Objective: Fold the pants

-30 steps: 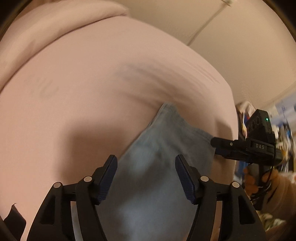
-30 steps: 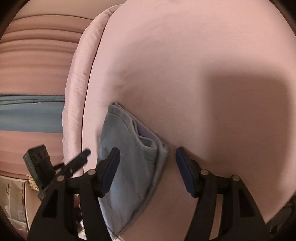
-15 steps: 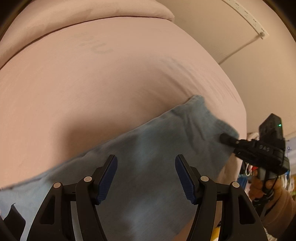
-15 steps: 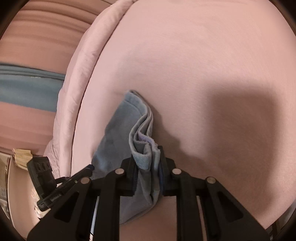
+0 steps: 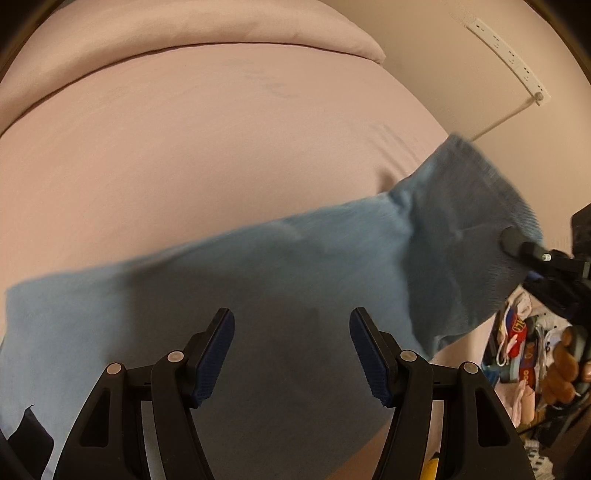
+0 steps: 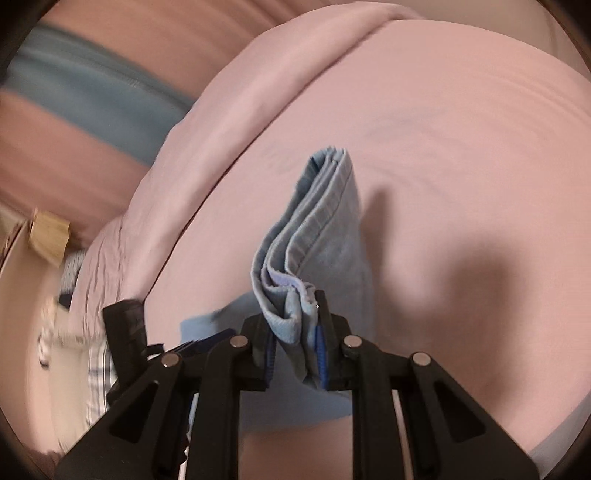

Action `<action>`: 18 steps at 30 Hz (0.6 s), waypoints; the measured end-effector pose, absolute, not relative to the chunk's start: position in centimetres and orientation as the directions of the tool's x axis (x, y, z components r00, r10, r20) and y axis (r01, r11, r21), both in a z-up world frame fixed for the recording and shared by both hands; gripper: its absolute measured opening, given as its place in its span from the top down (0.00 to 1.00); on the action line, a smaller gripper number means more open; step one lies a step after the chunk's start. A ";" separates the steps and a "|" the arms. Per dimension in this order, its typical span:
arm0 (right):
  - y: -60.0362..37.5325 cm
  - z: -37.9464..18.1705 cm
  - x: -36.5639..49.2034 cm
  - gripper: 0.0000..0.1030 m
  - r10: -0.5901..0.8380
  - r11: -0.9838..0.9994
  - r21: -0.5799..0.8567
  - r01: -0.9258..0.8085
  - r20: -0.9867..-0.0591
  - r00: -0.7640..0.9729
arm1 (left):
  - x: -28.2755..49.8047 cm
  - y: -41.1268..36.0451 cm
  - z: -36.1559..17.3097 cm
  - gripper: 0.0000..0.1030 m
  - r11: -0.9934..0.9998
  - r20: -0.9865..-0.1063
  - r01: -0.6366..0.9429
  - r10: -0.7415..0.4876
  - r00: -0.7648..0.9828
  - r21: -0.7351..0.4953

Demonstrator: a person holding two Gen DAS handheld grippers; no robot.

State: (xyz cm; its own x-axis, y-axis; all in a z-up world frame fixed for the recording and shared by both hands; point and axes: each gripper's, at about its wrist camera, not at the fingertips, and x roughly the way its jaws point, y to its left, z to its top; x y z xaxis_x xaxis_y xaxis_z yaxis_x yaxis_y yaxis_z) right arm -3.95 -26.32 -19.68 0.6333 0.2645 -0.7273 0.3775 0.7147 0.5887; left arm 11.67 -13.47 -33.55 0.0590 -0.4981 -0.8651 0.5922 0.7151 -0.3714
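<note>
Light blue pants [image 5: 280,280] lie stretched across a pink bed sheet [image 5: 184,147], running from lower left up toward the right edge of the bed in the left wrist view. Right gripper [image 6: 295,354] is clamped on a bunched, layered end of the pants [image 6: 317,236], hem stitching visible; that end is lifted off the sheet and stands up between the pads. Its jaws have just been closing, cloth between them. In the left wrist view the same end of the pants rises at the far right, with the right gripper [image 5: 517,247] tip touching it. Left gripper [image 5: 291,354] hovers over the middle stretch of the pants, jaws apart, blue pads [image 5: 218,354] not touching the cloth, nothing between them. Pink pillow or folded duvet [image 5: 221,26] lies along the far edge of the bed. White power strip [image 5: 506,55] on the beige wall upper right. Cluttered colourful items [image 5: 524,354] beside the bed at lower right, too blurred to name.
</note>
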 end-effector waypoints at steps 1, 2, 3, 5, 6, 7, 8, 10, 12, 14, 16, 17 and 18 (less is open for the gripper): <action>-25.7 -19.5 -3.7 0.82 0.271 0.722 0.588 0.364 -0.725 0.633 | 11.8 -12.5 -33.4 0.37 0.721 -0.863 0.581 -0.502 0.060 -0.379; -24.9 -19.3 -3.5 0.82 0.285 0.728 0.592 0.346 -0.720 0.633 | 11.9 -11.3 -33.3 0.37 0.724 -0.853 0.557 -0.519 0.052 -0.407; -24.1 -19.2 -3.2 0.82 0.297 0.732 0.595 0.332 -0.717 0.631 | 12.1 -10.4 -33.3 0.37 0.724 -0.841 0.534 -0.539 0.043 -0.436; -22.6 -19.0 -2.6 0.82 0.321 0.749 0.592 0.296 -0.716 0.620 | 12.7 -8.0 -33.2 0.37 0.700 -0.782 0.441 -0.623 -0.008 -0.562; -21.9 -19.0 -2.5 0.82 0.329 0.760 0.587 0.279 -0.717 0.614 | 13.0 -6.9 -33.1 0.37 0.677 -0.745 0.397 -0.666 -0.026 -0.619; -21.1 -19.1 -2.2 0.82 0.336 0.772 0.579 0.261 -0.721 0.605 | 13.2 -5.9 -32.8 0.37 0.656 -0.711 0.361 -0.703 -0.028 -0.663; -20.3 -19.2 -1.9 0.82 0.341 0.786 0.567 0.247 -0.731 0.591 | 13.4 -5.3 -32.3 0.37 0.648 -0.697 0.351 -0.717 -0.020 -0.676; -19.2 -19.7 -1.2 0.82 0.352 0.802 0.554 0.223 -0.740 0.573 | 13.8 -4.9 -31.4 0.33 0.642 -0.693 0.360 -0.721 -0.018 -0.677; -18.5 -20.2 -1.5 0.82 0.354 0.822 0.534 0.199 -0.752 0.557 | 14.4 -5.5 -30.9 0.27 0.601 -0.658 0.348 -0.751 -0.062 -0.719; -17.6 -20.8 -1.1 0.82 0.347 0.848 0.501 0.174 -0.772 0.532 | 15.0 -6.5 -30.7 0.27 0.561 -0.617 0.323 -0.781 -0.100 -0.762; -17.0 -21.2 -0.7 0.82 0.341 0.865 0.477 0.154 -0.785 0.518 | 15.7 -7.7 -30.4 0.27 0.517 -0.572 0.302 -0.810 -0.129 -0.801; -16.9 -21.4 -0.5 0.82 0.337 0.871 0.468 0.147 -0.788 0.515 | 16.1 -8.4 -30.4 0.27 0.502 -0.555 0.285 -0.819 -0.149 -0.817; -16.9 -21.5 -0.6 0.82 0.335 0.874 0.464 0.144 -0.790 0.514 | 16.3 -8.9 -30.4 0.27 0.492 -0.544 0.275 -0.823 -0.164 -0.826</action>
